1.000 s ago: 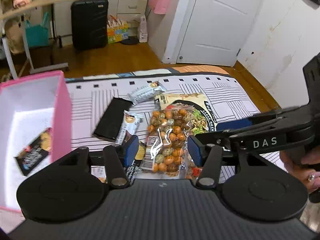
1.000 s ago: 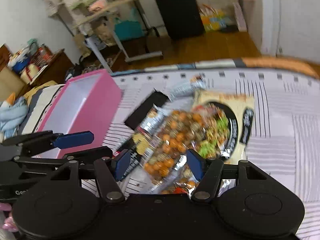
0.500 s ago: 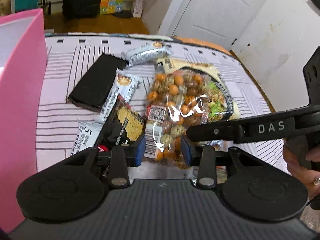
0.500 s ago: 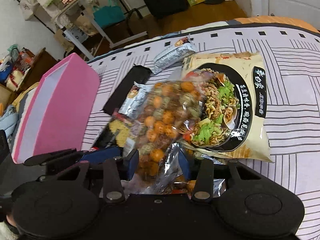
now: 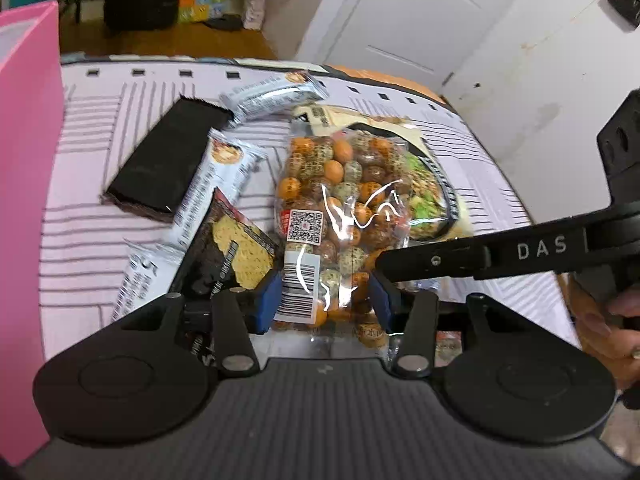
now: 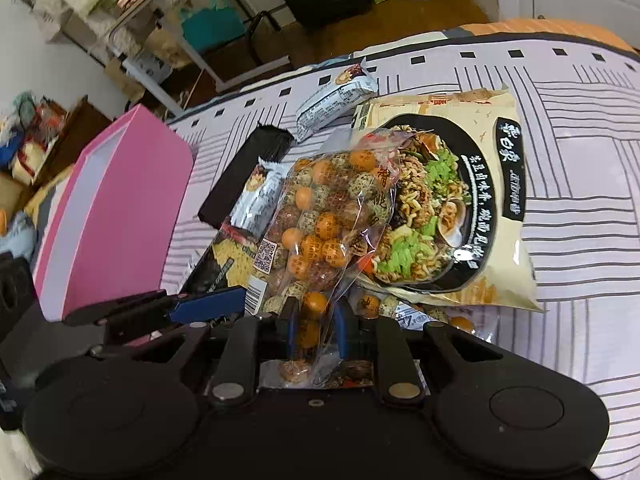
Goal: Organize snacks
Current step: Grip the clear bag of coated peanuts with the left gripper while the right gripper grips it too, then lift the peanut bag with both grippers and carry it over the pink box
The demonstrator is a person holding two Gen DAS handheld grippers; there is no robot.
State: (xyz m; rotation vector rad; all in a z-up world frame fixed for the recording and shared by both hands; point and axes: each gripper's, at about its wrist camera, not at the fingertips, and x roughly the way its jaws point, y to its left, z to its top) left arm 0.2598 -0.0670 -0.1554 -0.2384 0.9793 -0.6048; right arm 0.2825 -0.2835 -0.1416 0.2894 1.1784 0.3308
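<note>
**Right gripper pinching the clear bag of coated nuts**

The right gripper [image 6: 314, 330] is closing its blue pads narrowly on the near end of the clear bag of round coated nuts [image 6: 320, 236], the plastic bunching between them; the left gripper [image 5: 324, 300] is sitting with its fingers spread wide on either side of the same bag's barcode end [image 5: 332, 216], and whether the pads are touching the plastic cannot be told; the bag is lying on the striped cover [image 6: 580, 160], overlapping the noodle packet [image 6: 480, 208] on its right; just left of it a dark cracker packet [image 5: 236, 252] is lying partly over a silver bar wrapper [image 5: 212, 192]; beyond those a flat black packet [image 5: 168, 160] is resting, and farthest a second silver wrapper [image 5: 272, 96] is lying near the cover's far edge.

The pink box [image 6: 116, 208] is standing at the left beside the snacks; its inside is showing only as a pale sliver in both views, so its contents cannot be told.

The right wrist view is showing the noodle packet almost whole, plus more loose nut packaging under its near edge; the left wrist view is showing the QR code and barcode, the right gripper's arm marked DAS, and the hand [image 5: 612, 320] holding it.
</note>
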